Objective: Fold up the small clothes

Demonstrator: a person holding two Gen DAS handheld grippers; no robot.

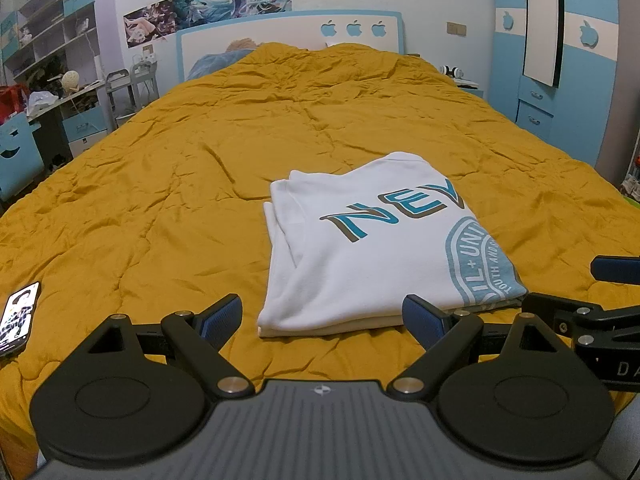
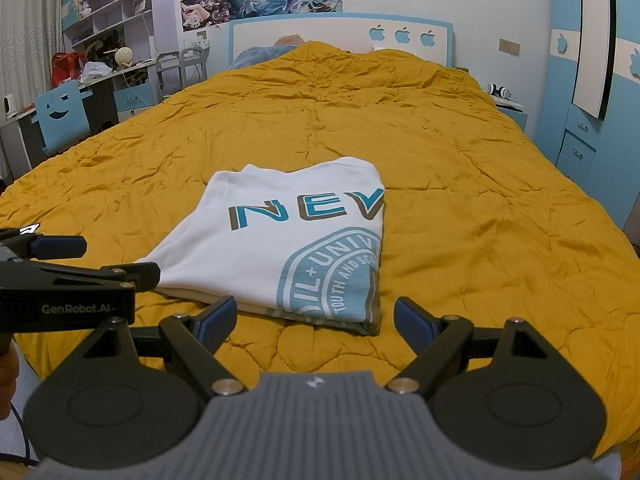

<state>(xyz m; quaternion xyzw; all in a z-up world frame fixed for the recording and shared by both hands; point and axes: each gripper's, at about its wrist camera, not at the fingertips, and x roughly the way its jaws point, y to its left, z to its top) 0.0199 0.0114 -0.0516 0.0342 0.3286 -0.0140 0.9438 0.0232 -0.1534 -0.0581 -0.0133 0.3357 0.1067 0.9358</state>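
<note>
A white T-shirt with blue "NEV" lettering and a round blue emblem lies folded into a compact rectangle on the mustard-yellow quilt. It also shows in the right wrist view. My left gripper is open and empty, just in front of the shirt's near edge. My right gripper is open and empty, just in front of the shirt's near right corner. Each gripper shows at the edge of the other's view: the right one and the left one.
A phone lies on the quilt at the near left. A desk with shelves stands left of the bed. A blue wardrobe stands to the right. The headboard is at the far end.
</note>
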